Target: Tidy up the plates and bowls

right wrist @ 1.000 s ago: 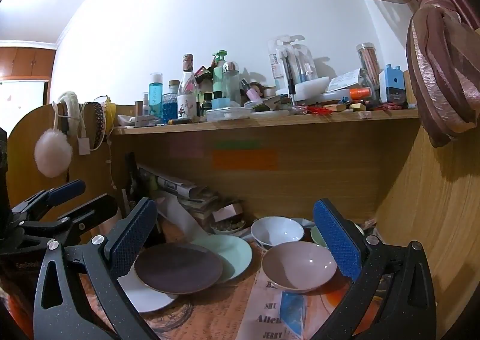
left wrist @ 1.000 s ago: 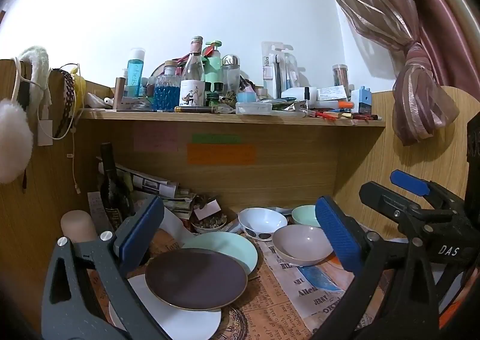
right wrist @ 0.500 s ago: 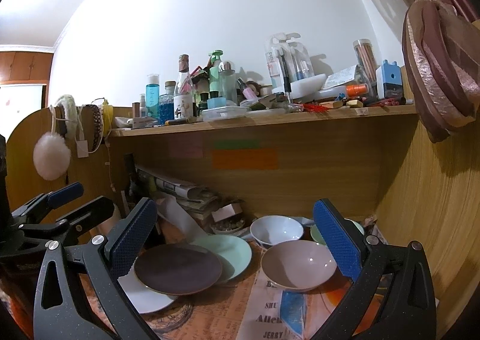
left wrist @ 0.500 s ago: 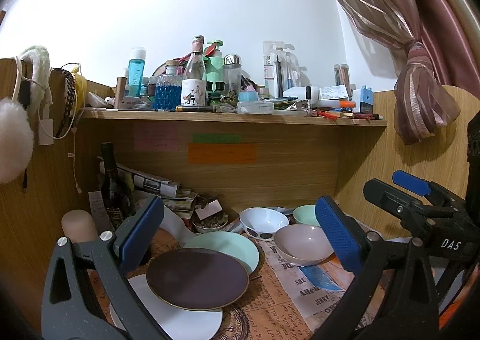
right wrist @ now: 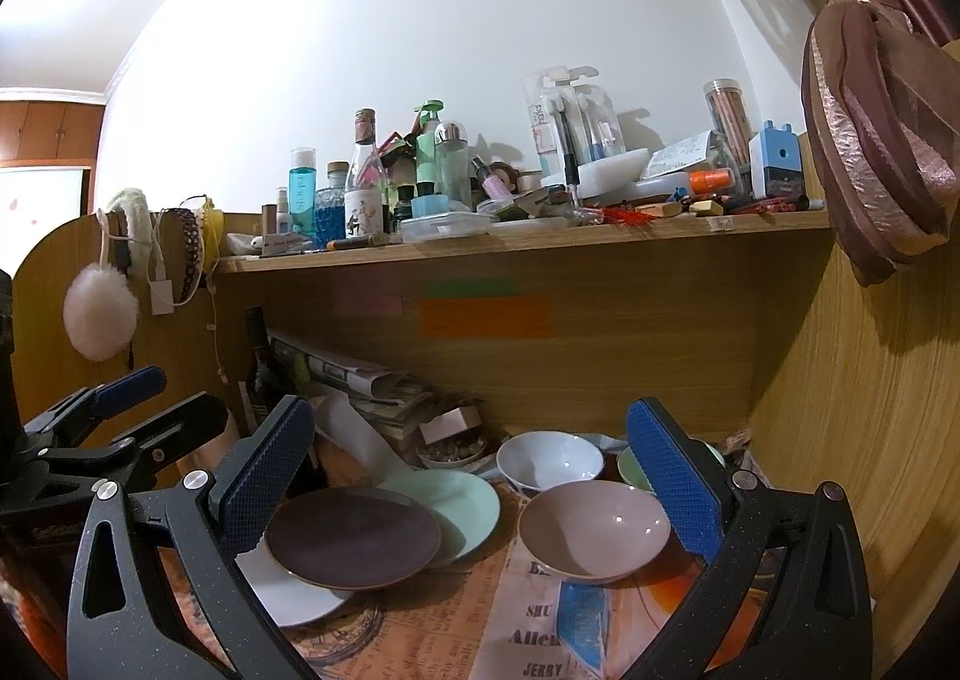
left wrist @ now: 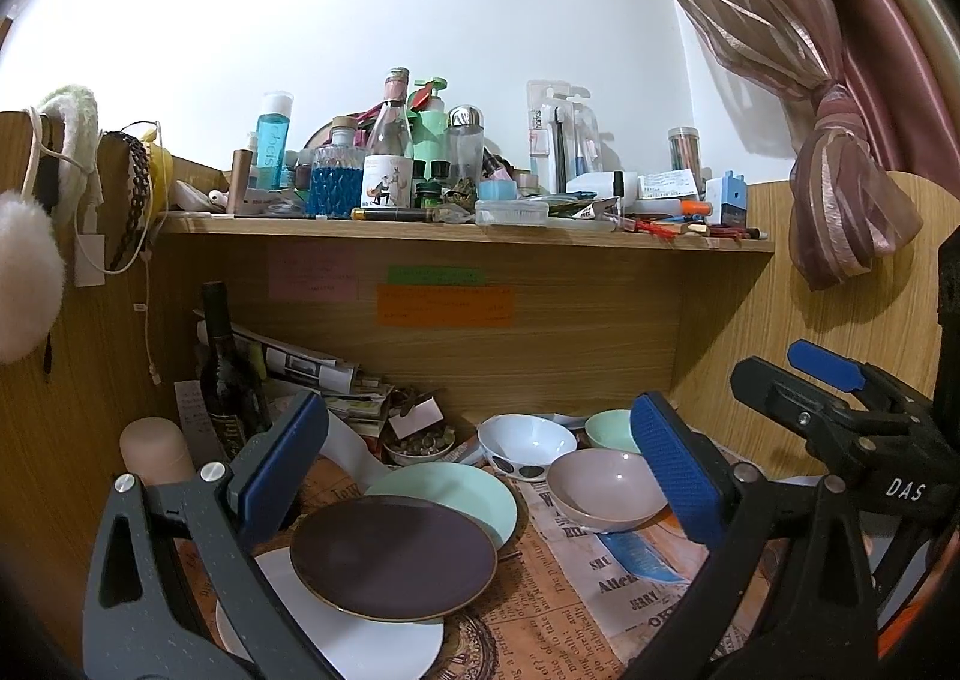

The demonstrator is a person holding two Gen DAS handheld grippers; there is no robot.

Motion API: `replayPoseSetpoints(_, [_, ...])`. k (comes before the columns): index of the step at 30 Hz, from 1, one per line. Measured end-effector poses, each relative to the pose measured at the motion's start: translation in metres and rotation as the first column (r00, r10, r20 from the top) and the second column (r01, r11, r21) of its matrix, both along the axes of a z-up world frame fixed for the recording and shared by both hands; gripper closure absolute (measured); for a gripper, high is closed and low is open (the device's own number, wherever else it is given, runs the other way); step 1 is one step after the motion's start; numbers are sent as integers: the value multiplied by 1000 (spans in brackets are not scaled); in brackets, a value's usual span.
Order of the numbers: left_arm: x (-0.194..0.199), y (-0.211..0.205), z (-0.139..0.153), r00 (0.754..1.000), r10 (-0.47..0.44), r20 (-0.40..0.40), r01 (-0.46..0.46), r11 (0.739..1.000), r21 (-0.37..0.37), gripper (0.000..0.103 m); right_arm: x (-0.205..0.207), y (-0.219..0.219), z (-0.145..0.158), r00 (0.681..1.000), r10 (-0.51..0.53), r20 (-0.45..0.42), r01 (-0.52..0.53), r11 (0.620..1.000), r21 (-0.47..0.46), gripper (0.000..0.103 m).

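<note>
On a newspaper-covered desk, a dark brown plate [left wrist: 393,557] [right wrist: 353,537] overlaps a white plate [left wrist: 360,635] [right wrist: 288,590] and a mint plate [left wrist: 462,494] [right wrist: 462,503]. To their right sit a pink bowl [left wrist: 606,485] [right wrist: 594,527], a white spotted bowl [left wrist: 527,443] [right wrist: 549,461] and a mint bowl [left wrist: 612,428] [right wrist: 630,467]. My left gripper [left wrist: 480,476] is open above the plates, holding nothing. My right gripper [right wrist: 471,482] is open too, framing the brown plate and pink bowl. Each gripper shows at the edge of the other's view.
A small dish of beads [left wrist: 420,443], a dark bottle [left wrist: 225,374], stacked papers [left wrist: 312,374] and a beige cylinder [left wrist: 153,449] crowd the back left. A cluttered shelf [left wrist: 462,230] hangs overhead. Wooden side panels [right wrist: 870,440] and a curtain [left wrist: 840,200] bound the right.
Both views have shifted very slightly; the dishes lie as before and both grippers stay open.
</note>
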State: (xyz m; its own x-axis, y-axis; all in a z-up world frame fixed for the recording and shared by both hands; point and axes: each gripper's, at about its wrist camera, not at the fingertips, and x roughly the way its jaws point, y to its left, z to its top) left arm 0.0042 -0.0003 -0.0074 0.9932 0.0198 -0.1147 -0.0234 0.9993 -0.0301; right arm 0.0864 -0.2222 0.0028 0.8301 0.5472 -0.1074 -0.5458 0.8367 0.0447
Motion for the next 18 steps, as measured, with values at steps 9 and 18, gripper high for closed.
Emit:
replayPoseSetpoints(9, [1,0,0,1000,-2,-2,2,1000,-3,0,1,-1,1,1000,2,4,-2,1000,-2,0])
replayPoseSetpoints(18, [1,0,0,1000,0,-1,0,1000,-4,0,0,0,1,1000,2,4,-2,1000,-1,0])
